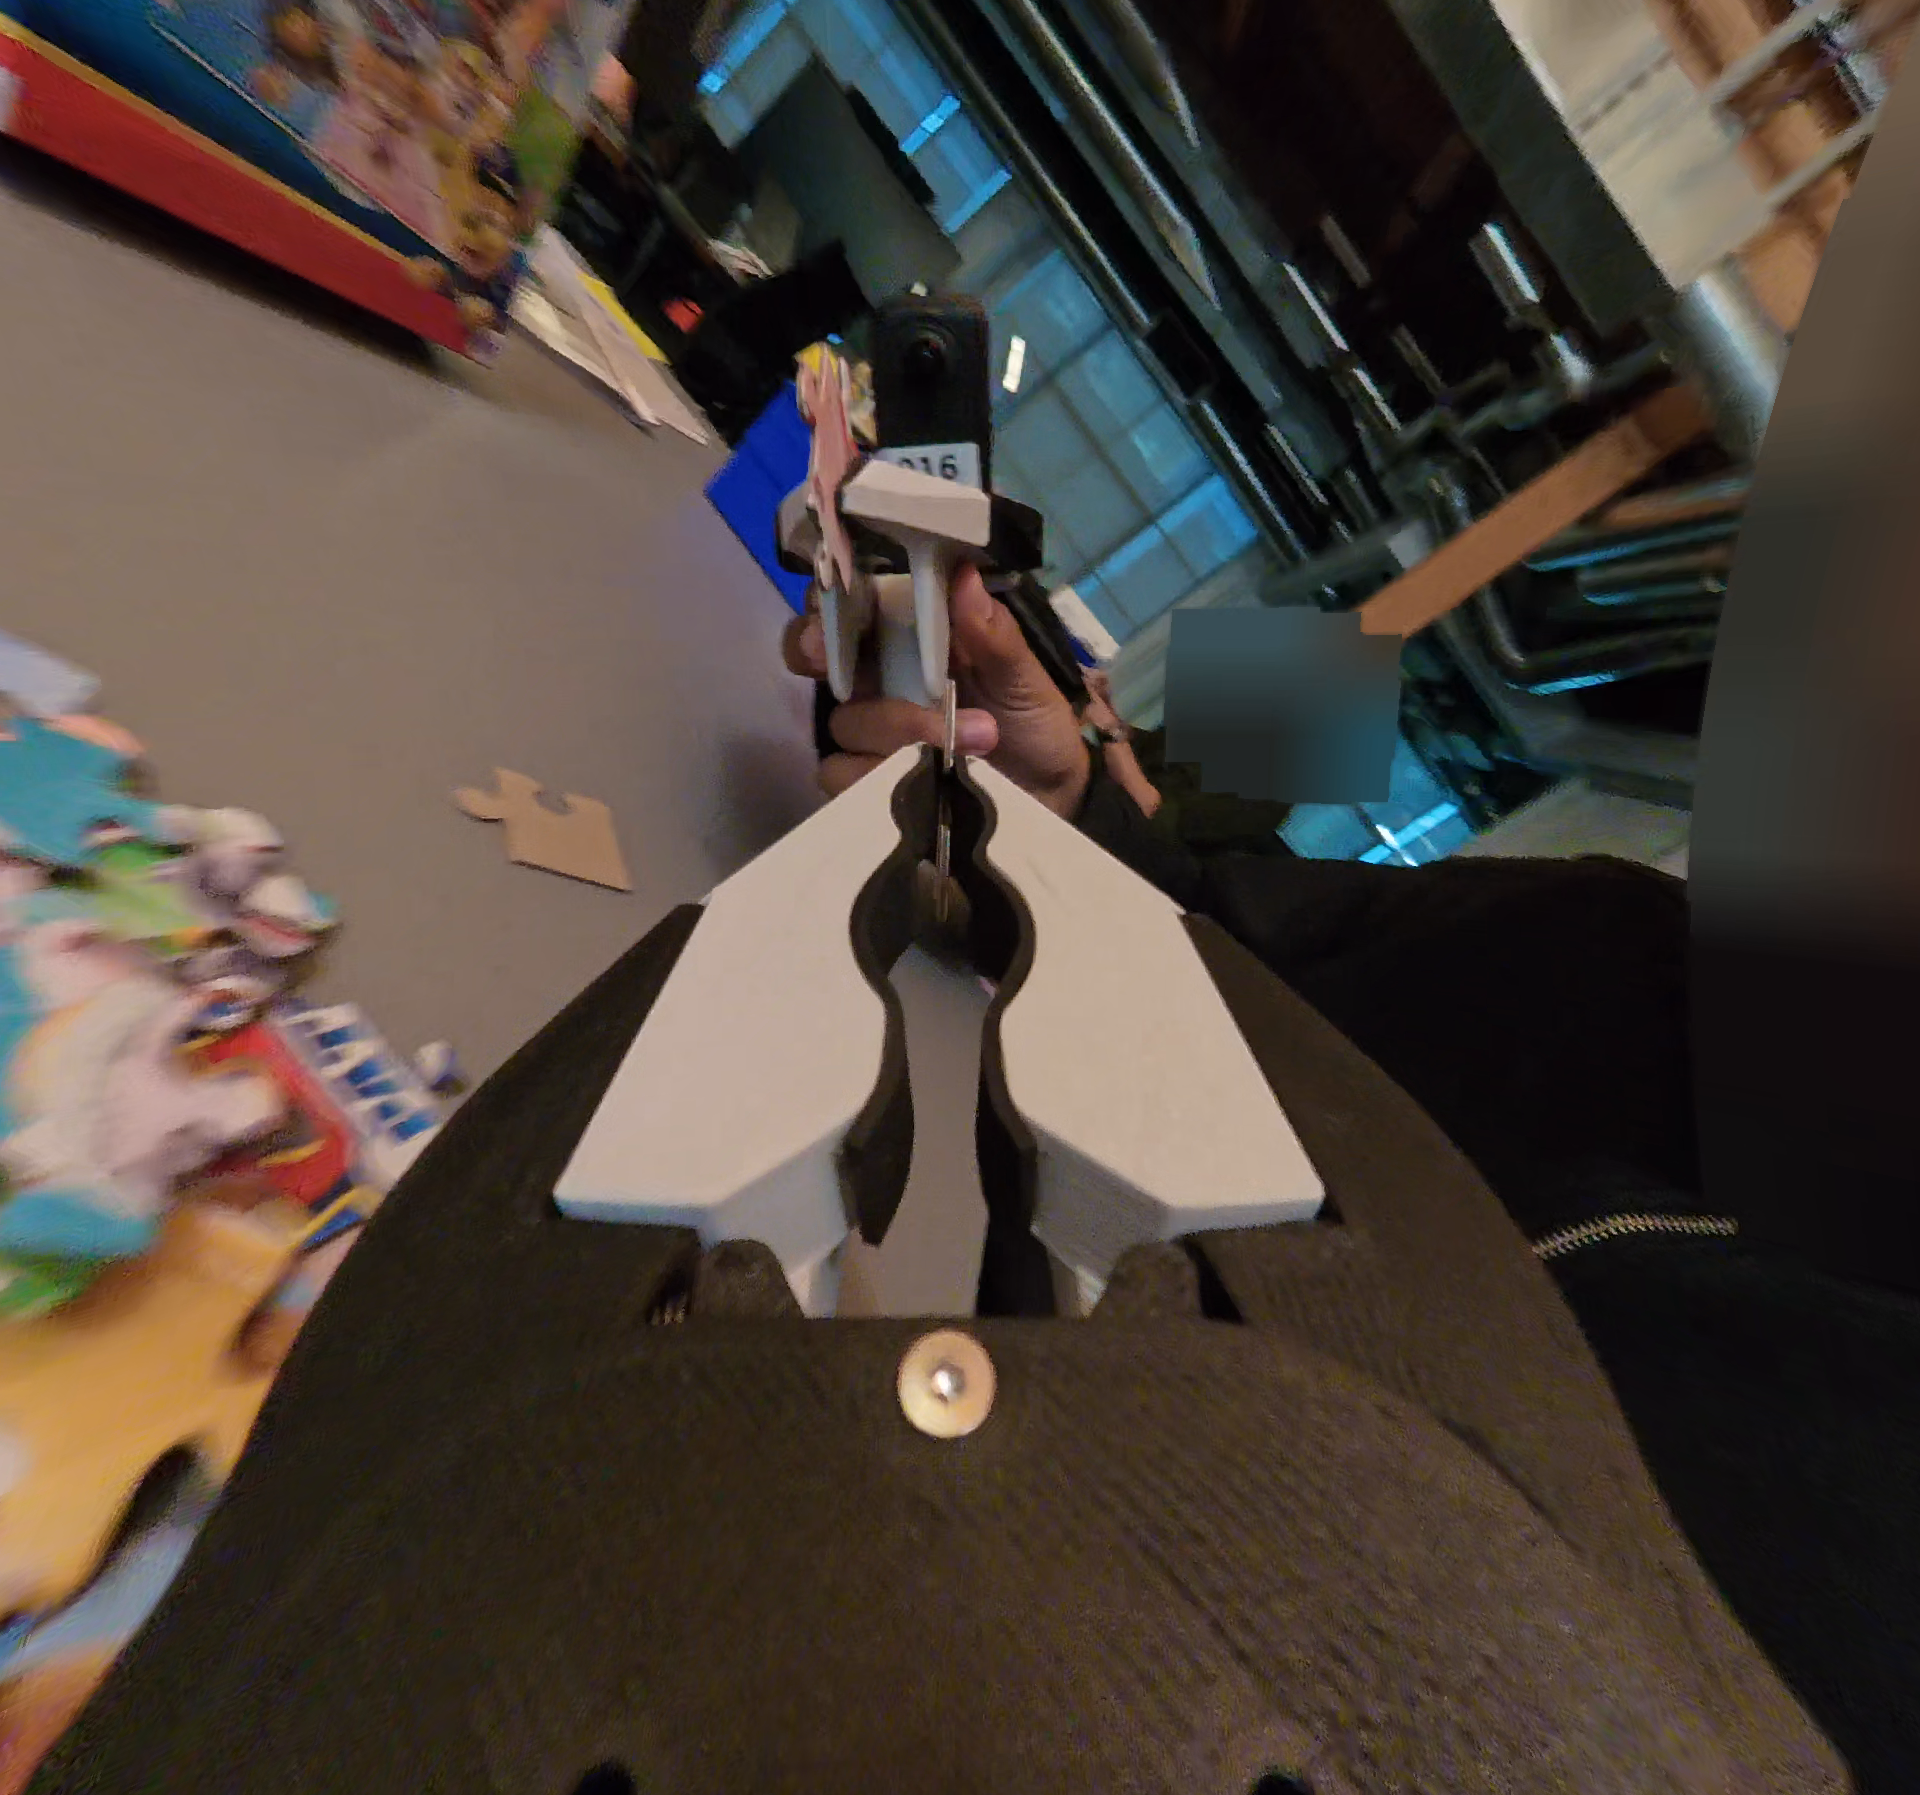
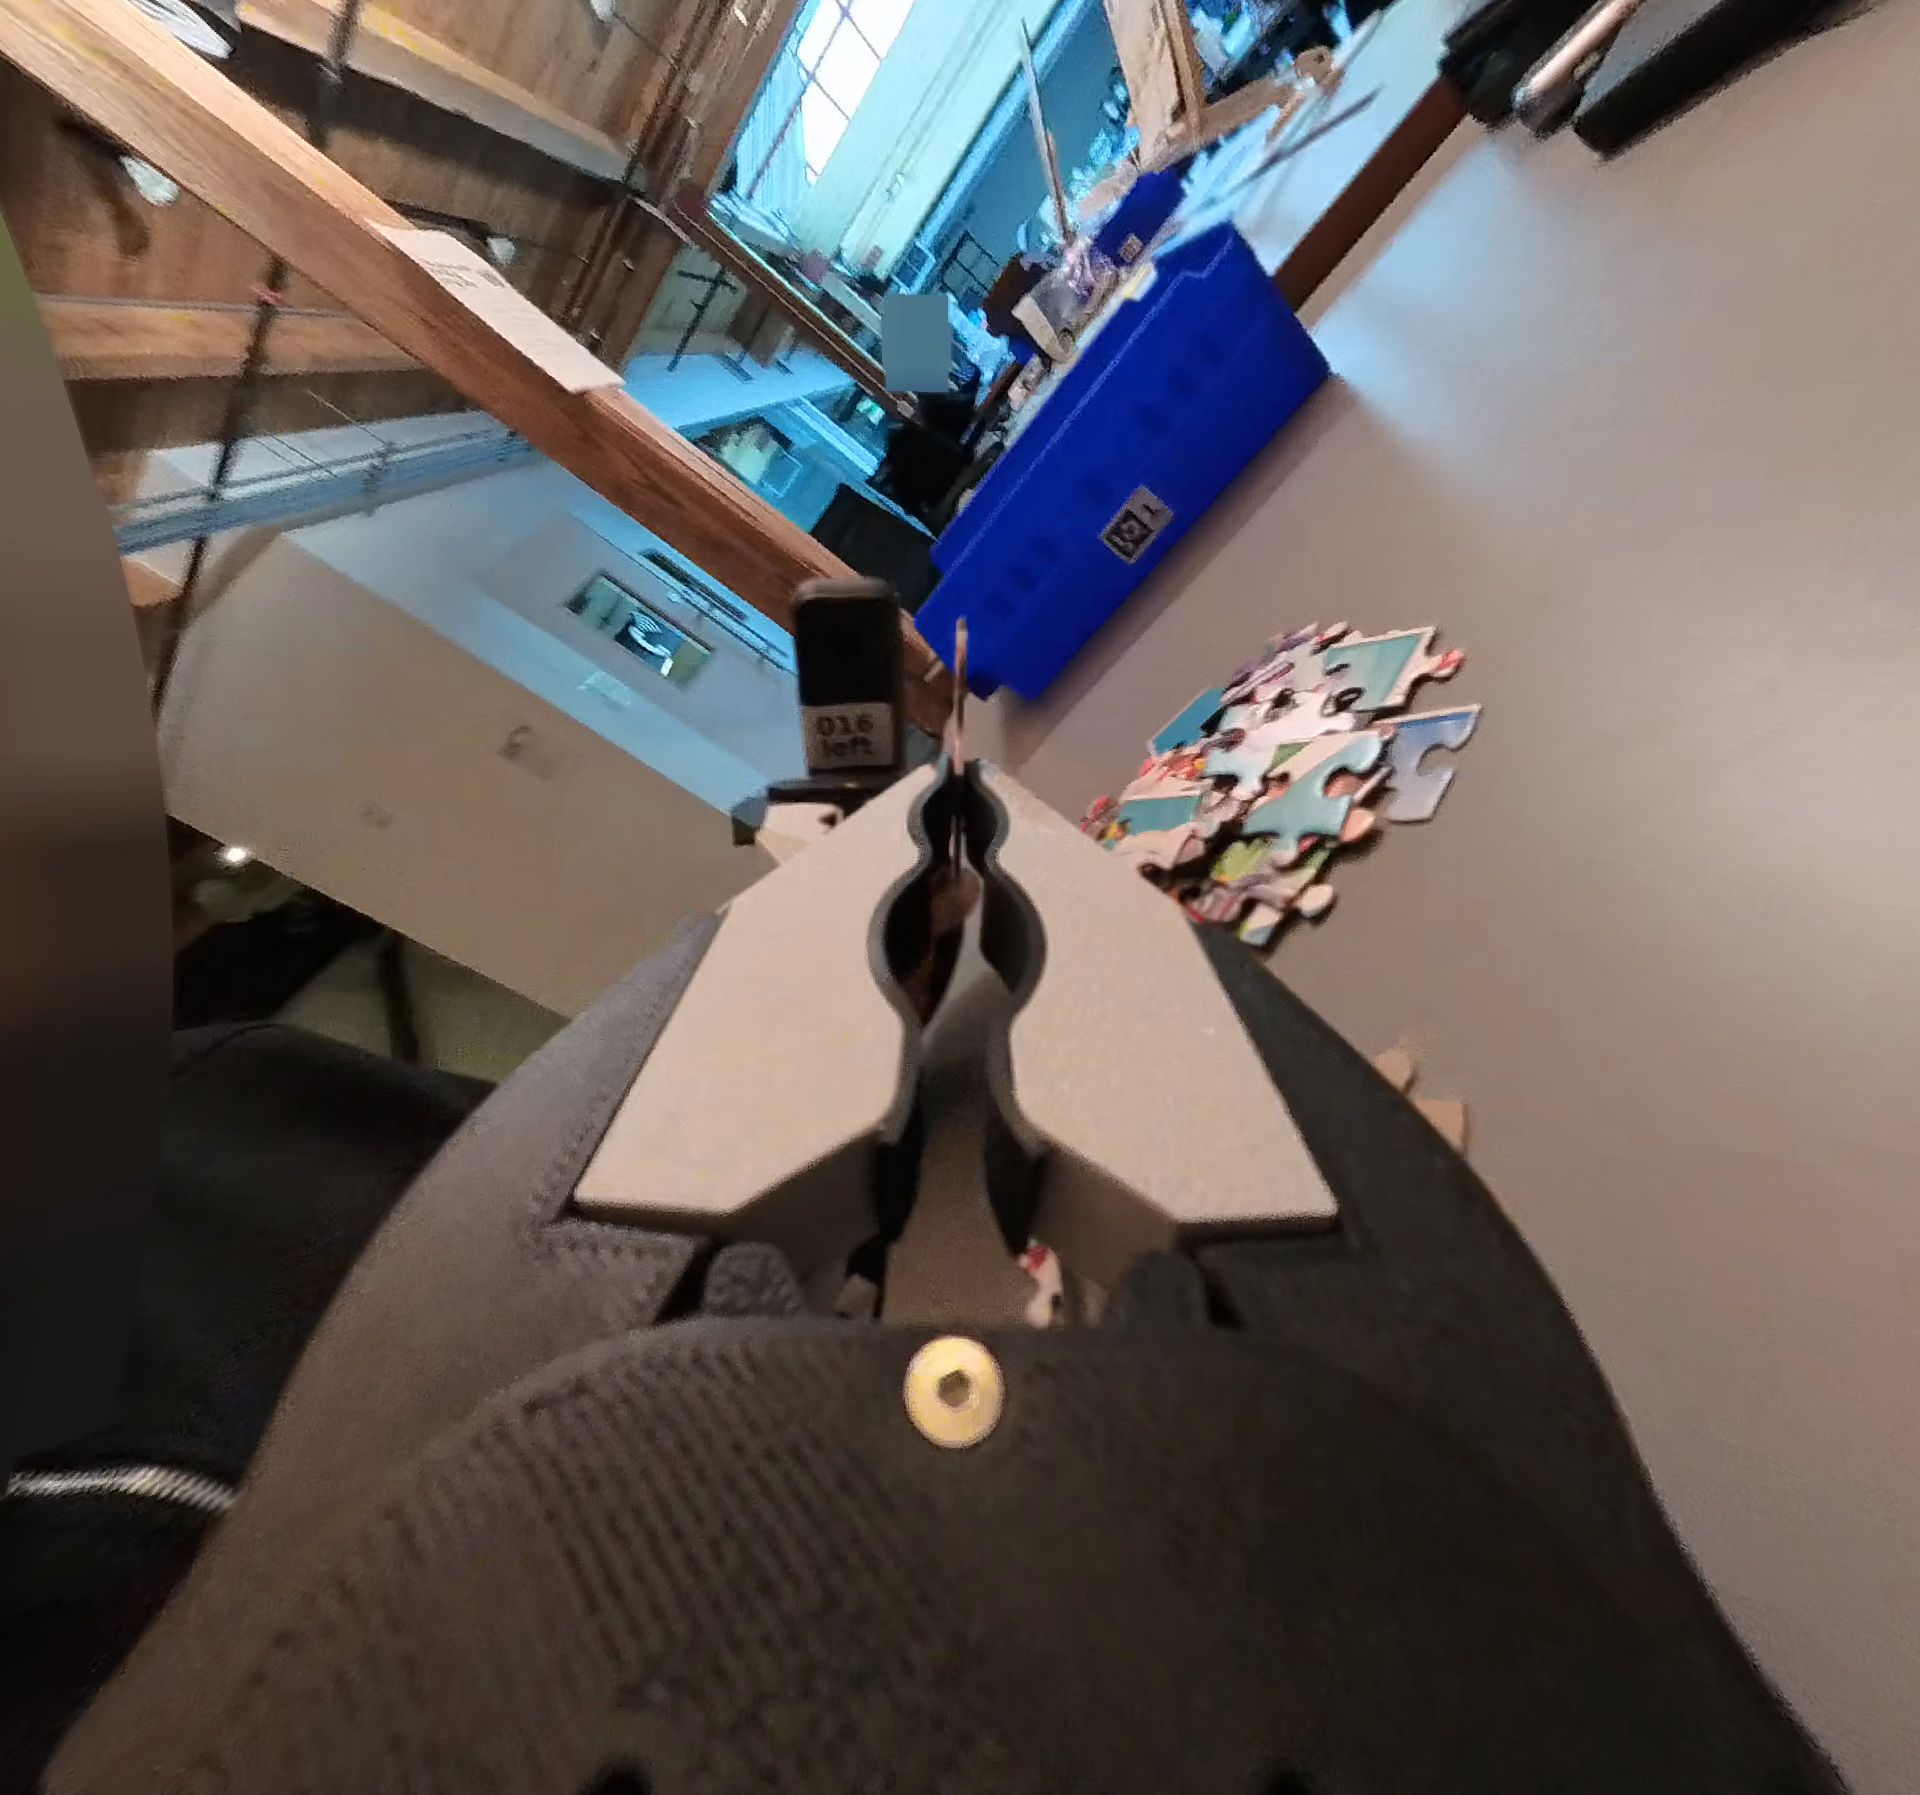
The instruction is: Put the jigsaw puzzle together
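My left gripper (image 1: pixel 943 758) is shut on a thin puzzle piece (image 1: pixel 947 722) seen edge-on, which sticks out past the fingertips. My right gripper (image 2: pixel 961 771) is shut on another puzzle piece (image 2: pixel 961 696), also edge-on and raised above the grey table (image 2: pixel 1610 602). In the left wrist view the right gripper (image 1: pixel 847 509) faces me, held in a hand (image 1: pixel 997 696), with its pinkish piece (image 1: pixel 831 457) showing at the fingertips. The two grippers are close together, tips toward each other. In the right wrist view only the left gripper's black camera body (image 2: pixel 844 685) shows; its fingers are hidden.
A pile of coloured puzzle pieces (image 2: pixel 1299 779) lies on the table, and also shows in the left wrist view (image 1: pixel 135 966). One brown face-down piece (image 1: pixel 545 826) lies apart. A blue bin (image 2: pixel 1132 457) and a colourful puzzle box (image 1: pixel 312 62) stand at the table's far side. The left gripper's tips are roughly 7 cm from the right gripper's.
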